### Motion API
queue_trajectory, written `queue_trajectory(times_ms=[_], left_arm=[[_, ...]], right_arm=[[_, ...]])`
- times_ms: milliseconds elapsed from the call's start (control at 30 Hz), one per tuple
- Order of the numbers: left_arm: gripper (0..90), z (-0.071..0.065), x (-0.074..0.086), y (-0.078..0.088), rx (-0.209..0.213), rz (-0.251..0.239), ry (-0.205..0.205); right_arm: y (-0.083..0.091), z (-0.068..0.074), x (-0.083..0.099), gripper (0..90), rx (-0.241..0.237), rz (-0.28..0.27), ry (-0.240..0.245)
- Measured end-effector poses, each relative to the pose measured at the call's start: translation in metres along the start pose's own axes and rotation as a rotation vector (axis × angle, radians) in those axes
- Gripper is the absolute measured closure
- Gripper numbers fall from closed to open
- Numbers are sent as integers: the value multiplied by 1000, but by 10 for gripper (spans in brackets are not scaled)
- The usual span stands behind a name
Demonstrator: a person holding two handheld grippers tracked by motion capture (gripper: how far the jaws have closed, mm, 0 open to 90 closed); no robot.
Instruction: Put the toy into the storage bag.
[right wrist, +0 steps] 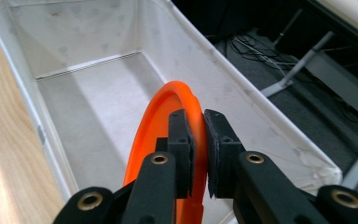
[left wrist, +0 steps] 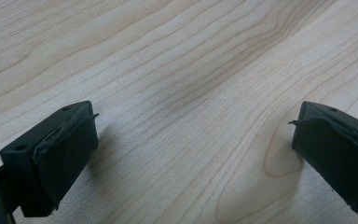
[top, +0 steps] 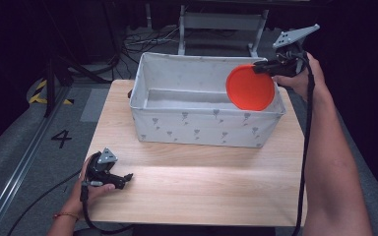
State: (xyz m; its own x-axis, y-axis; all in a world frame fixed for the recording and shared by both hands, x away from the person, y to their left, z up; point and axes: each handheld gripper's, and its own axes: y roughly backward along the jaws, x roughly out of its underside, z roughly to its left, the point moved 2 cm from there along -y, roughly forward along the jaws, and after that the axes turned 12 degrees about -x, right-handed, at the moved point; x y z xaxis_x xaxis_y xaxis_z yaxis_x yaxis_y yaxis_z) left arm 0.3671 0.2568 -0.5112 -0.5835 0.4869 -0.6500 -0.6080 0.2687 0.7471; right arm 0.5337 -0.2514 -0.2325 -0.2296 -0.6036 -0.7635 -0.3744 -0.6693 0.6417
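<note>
Two black jaws of the right tool [right wrist: 196, 154] clench the rim of an orange plate [top: 250, 87], one jaw on each face of it. The plate is round, flat and plain bright orange, with a raised lip running around its edge. It hangs on edge, tilted, over the right end of a white fabric bin [top: 177, 126], its lower part dipping just inside the bin's near right corner. From the right gripper view the orange plate [right wrist: 163, 140] stands almost edge-on above the bin's [right wrist: 242, 88] pale floor.

The right hand [top: 302, 73] is raised behind the bin's far right corner, and the forearm reaches up along the right side of the counter [top: 202, 191], with the black cable trailing down beside it.

The bin is rectangular, soft-walled and printed with small grey marks, and it sits on the far half of the light wooden counter.

The left tool [top: 120, 181] rests low on the near left part of the counter, held in the left hand [top: 86, 189]. Its jaws stand wide apart and released, with bare wood grain [left wrist: 191, 93] between them.
</note>
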Motion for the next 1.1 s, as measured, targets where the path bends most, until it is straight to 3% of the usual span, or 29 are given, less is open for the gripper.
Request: queue_trajectory(times_ms=[500, 800, 967, 1100], left_arm=[[6, 0, 0, 0, 0, 0, 0], [6, 0, 0, 0, 0, 0, 0], [5, 0, 0, 0, 0, 0, 0], [6, 0, 0, 0, 0, 0, 0]], right_arm=[[-25, 8, 21, 816, -70, 50, 32], [-43, 15, 36, 816, -114, 130, 69], [-53, 18, 43, 815, -137, 215, 91], [-55, 19, 45, 814, -150, 235, 104]])
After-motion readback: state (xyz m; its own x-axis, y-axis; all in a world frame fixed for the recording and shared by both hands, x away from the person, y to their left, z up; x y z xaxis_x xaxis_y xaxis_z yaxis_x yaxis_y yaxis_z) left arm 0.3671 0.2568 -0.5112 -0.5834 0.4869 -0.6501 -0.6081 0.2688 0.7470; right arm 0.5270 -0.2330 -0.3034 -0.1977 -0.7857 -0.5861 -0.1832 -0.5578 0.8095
